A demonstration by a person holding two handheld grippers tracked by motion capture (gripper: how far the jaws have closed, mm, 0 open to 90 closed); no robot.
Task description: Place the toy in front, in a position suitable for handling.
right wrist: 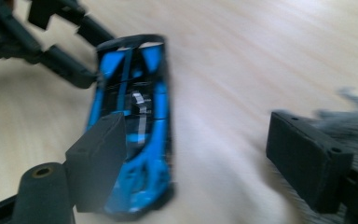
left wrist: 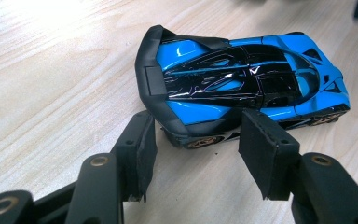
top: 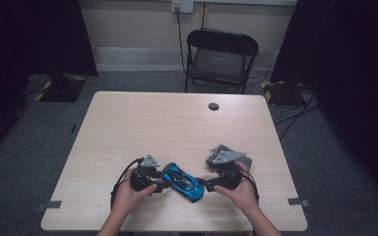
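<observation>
A blue and black toy sports car [top: 183, 181] lies on the wooden table [top: 177, 123] near its front edge, between the two hand-held grippers. My left gripper [top: 162, 185] is at the car's rear. In the left gripper view the jaws [left wrist: 199, 133] straddle the rear corner of the car [left wrist: 242, 74], and a thin strip of table shows between the left pad [left wrist: 142, 144] and the bumper. My right gripper [top: 205, 183] is at the car's nose with its jaws wide apart. In the blurred right gripper view the car [right wrist: 135, 126] lies behind the left pad [right wrist: 98, 158], and bare table fills the gap [right wrist: 191, 163].
A grey, soft-looking thing [top: 245, 160] lies on the table just behind the right hand, and it is fuzzy at the right of the right gripper view [right wrist: 349, 116]. A cable hole [top: 213, 106] marks the far side of the table. A black folding chair [top: 221, 54] stands beyond it.
</observation>
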